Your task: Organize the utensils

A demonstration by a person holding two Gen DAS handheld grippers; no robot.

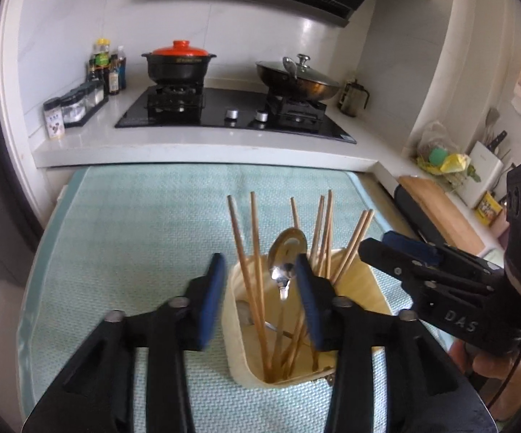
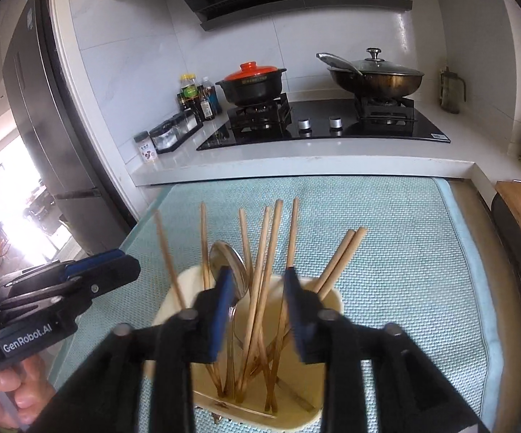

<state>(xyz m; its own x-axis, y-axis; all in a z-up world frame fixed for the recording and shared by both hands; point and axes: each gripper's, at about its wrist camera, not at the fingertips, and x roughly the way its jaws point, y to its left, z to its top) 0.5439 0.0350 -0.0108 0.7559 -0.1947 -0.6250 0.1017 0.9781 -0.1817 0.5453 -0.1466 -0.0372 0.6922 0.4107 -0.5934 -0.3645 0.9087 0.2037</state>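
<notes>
A cream utensil holder stands on a pale green mat. It holds several wooden chopsticks and a metal spoon, all leaning upright. My left gripper is open just above the holder's near rim, holding nothing. My right gripper is also open above the holder and empty. In the left wrist view it reaches in from the right. In the right wrist view the left gripper shows at the left.
Behind the mat is a white counter with a black gas hob, a black pot with a red lid, a lidded wok, sauce bottles and spice jars. A wooden cutting board lies to the right.
</notes>
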